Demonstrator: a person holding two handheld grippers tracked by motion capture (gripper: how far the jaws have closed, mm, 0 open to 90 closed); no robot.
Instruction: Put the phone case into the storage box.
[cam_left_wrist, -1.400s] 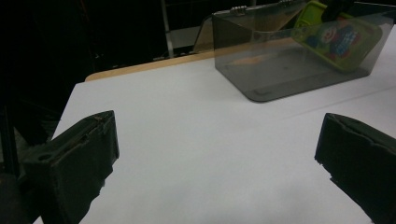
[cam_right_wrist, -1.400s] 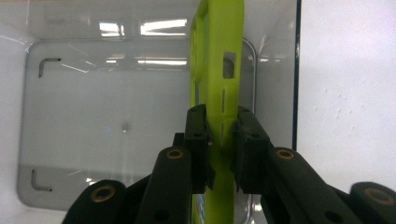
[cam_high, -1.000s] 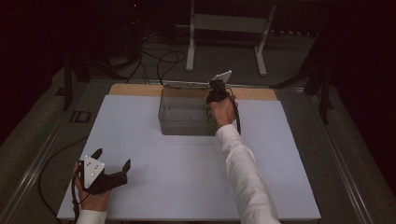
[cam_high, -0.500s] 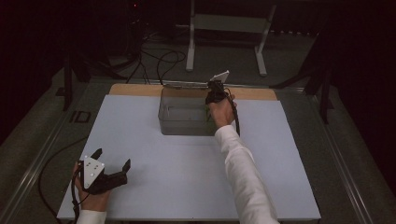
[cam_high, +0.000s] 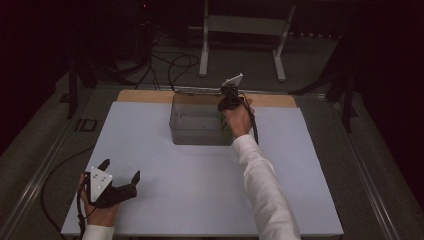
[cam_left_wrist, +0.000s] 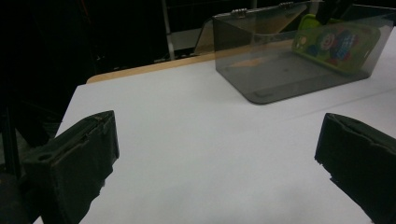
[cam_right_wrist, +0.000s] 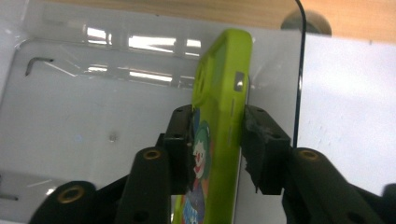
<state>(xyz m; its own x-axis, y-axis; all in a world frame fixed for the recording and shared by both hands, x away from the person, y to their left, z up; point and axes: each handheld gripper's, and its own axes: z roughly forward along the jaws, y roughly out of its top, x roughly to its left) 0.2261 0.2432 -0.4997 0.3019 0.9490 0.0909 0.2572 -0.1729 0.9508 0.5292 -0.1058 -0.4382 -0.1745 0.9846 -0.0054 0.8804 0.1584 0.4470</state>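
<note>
Right gripper (cam_right_wrist: 217, 140) pinching green phone case (cam_right_wrist: 219, 107) by its two faces, held on edge inside clear box (cam_high: 200, 120) at desk's far edge, near box's right wall. Likely step: setting case down in box. Advice: lower until bottom edge meets box floor, keep clear of wall, then release. Left gripper (cam_high: 120, 184) spread, empty, near desk's near-left corner.
</note>
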